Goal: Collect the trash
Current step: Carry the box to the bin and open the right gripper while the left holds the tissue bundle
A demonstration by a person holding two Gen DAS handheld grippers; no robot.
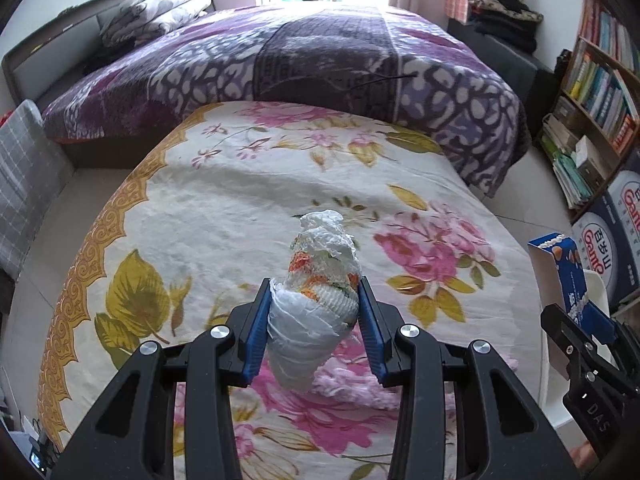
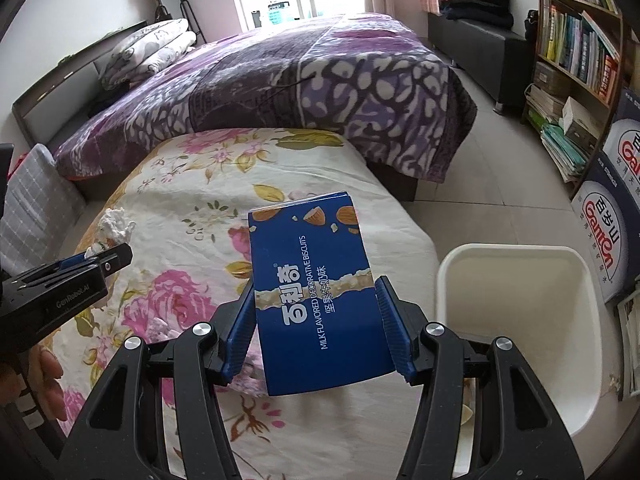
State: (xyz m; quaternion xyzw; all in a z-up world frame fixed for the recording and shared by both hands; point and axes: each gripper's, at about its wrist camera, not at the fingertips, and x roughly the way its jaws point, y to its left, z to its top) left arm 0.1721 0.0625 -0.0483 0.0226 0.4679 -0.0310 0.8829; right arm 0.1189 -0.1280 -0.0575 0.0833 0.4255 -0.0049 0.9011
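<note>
My left gripper [image 1: 316,292] is shut on a crumpled white paper wad [image 1: 320,280] with orange and green print, held above the floral tablecloth [image 1: 224,208]. My right gripper [image 2: 316,292] is shut on a blue biscuit box [image 2: 316,300], held above the cloth's right side, just left of a white bin [image 2: 516,280]. The box [image 1: 560,268] and right gripper [image 1: 580,320] also show at the right edge of the left wrist view. The left gripper [image 2: 108,256] and wad [image 2: 116,224] show at the left of the right wrist view.
A bed with a purple patterned blanket [image 1: 320,60] lies beyond the table. A bookshelf [image 2: 576,60] and blue cartons [image 2: 608,248] stand at the right. A grey checked cushion [image 1: 24,168] is at the left. Tiled floor [image 2: 500,152] runs between bed and shelf.
</note>
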